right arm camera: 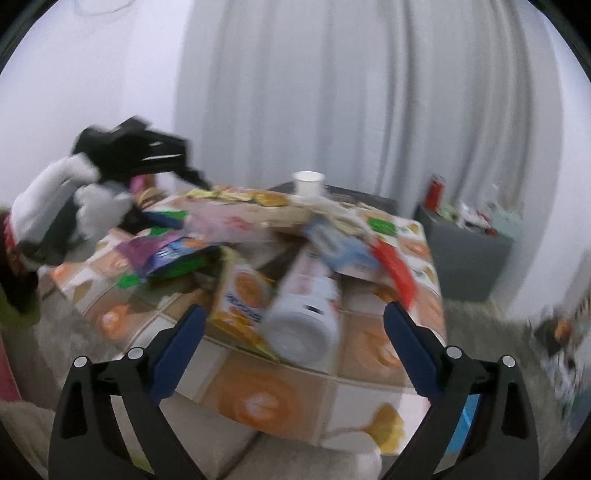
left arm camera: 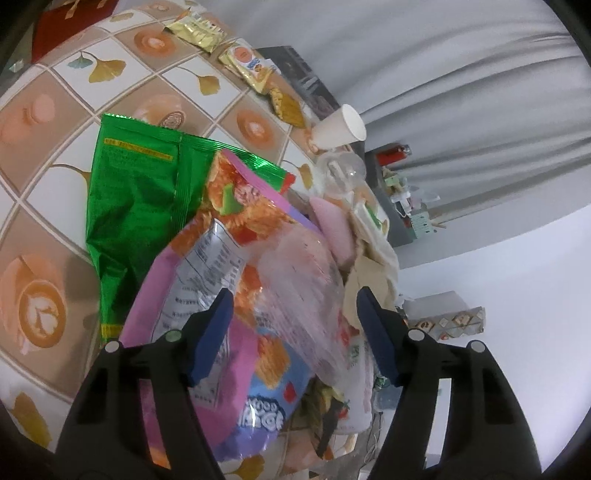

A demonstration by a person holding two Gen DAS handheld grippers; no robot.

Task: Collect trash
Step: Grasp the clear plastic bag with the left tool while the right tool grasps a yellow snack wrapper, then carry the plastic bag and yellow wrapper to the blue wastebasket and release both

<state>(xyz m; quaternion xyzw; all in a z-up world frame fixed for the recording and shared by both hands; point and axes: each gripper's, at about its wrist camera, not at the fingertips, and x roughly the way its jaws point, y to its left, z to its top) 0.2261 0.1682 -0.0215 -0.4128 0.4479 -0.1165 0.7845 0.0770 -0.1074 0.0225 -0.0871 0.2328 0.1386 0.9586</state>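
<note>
Pink snack bag (left arm camera: 207,295) lies on the wrapper pile, partly over the green foil bag (left arm camera: 136,206), on my tiled tablecloth (left arm camera: 48,155). My left gripper (left arm camera: 295,325) sits over it, jaws apart, pads not pressing the bag. My right gripper (right arm camera: 295,332) is wide open, nothing held, near the white bottle (right arm camera: 310,306) and orange carton (right arm camera: 243,295). Paper cup (right arm camera: 308,184) at far edge.

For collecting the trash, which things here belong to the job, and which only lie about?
Job:
green snack bag
pink snack bag
gold wrappers
paper cup
white bottle
orange box

Lying about:
patterned tablecloth
grey curtain
grey side table
</note>
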